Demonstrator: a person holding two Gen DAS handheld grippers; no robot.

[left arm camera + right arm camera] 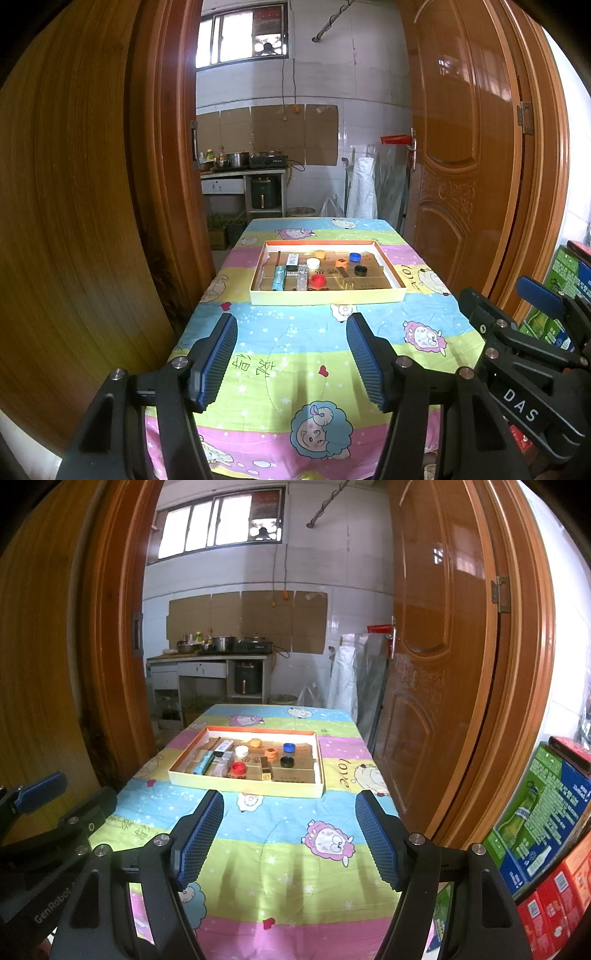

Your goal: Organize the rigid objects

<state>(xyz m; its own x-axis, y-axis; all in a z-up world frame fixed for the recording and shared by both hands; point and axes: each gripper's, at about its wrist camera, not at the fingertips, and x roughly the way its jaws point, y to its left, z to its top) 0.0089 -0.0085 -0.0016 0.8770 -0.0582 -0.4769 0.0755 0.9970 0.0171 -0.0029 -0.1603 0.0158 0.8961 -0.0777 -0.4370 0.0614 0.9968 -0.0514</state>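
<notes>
Both claws, left [291, 363] and right [290, 840], gaped empty short of the tray [327, 297]; its bottle caps [318, 280] (light, rigid, probably slippery) wanted rim grips.

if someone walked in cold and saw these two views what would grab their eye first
Probably the bright cartoon-sheep tablecloth that covers the table, striped in pink, green and blue. Next, the shallow tray at the table's far half, holding small caps in red, white, blue and black. Up close, the left gripper and right gripper frame the view, both open over the cloth with nothing between the blue pads.
</notes>
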